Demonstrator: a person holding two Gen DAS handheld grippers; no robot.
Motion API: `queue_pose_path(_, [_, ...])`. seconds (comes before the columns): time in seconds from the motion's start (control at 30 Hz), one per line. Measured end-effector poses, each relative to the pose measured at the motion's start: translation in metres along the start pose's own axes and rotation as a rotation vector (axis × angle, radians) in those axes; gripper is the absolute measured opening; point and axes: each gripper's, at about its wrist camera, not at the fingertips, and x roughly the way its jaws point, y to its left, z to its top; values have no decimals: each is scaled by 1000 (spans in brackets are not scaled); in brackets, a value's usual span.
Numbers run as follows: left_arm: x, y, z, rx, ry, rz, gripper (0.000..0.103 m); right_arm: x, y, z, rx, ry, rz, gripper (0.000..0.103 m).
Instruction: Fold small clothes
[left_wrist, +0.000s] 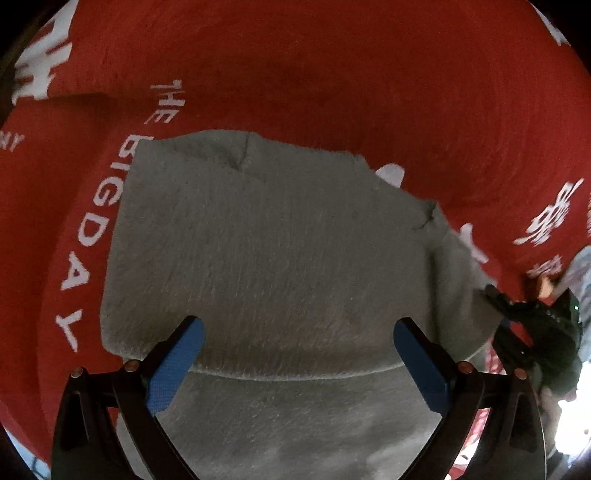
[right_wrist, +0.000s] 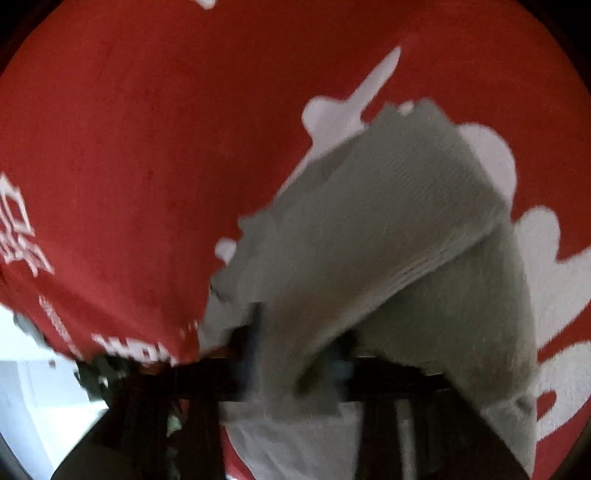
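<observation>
A red cloth (left_wrist: 332, 74) with white lettering covers the whole surface and fills the background of both views; "THE BIG DAY" reads along its left part in the left wrist view, and large white shapes show on it in the right wrist view.

On the cloth lies a grey garment (left_wrist: 266, 240) of fuzzy knit. In the left wrist view it spreads flat across the middle, with a folded edge running crosswise near the bottom between the gripper's fingers, and a small crease at its top edge. In the right wrist view the same garment (right_wrist: 388, 221) is lifted at one end, a ribbed fold draping up and over toward the camera; this view is blurred.

The left gripper (left_wrist: 295, 354) hovers over the garment with its blue pads (left_wrist: 173, 365) spread wide apart, nothing between them but the fabric lying below.

The right gripper (right_wrist: 295, 354) has its dark fingers close together, with the grey fabric bunched between them and hanging over them. It grips the garment's edge. At the right edge of the left wrist view this gripper (left_wrist: 535, 325) appears as a dark shape at the garment's corner.
</observation>
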Motion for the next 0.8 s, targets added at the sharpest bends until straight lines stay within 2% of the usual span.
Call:
queue_pose_path(0.07, [-2,2,4,-11,-2,-47,103,5,25,-1,-109,11,5,11])
queue_pose_path(0.17, [0,9,11,-54,28,-150,103,29,83,-22,-375,84,-6,11])
queue_pose_path(0.2, [1,13,12,-79,41,-188,103,41,105,-37,-482,125,-13,11])
queue_pose_path(0.27, [6,19,14,-119,53,-224,103,60,128,-62,-615,205,-17,11])
queue_pose_path(0.33, [11,26,15,-161,61,-255,103,77,136,-82,-681,278,-31,11])
queue_pose_path(0.47, [22,35,15,-228,75,-313,103,104,126,-114,-738,418,-103,13])
queue_pose_path(0.57, [20,32,17,-214,74,-313,103,111,118,-130,-806,462,-176,14])
queue_pose_path(0.6, [21,31,17,-210,77,-308,103,110,115,-133,-808,474,-186,19])
queue_pose_path(0.7, [22,26,20,-199,76,-289,103,91,95,-126,-732,465,-186,31])
queue_pose_path(0.77, [23,19,23,-192,66,-271,103,74,78,-114,-638,441,-179,33])
queue_pose_path(0.8, [23,17,24,-191,60,-262,103,61,63,-105,-552,419,-171,33])
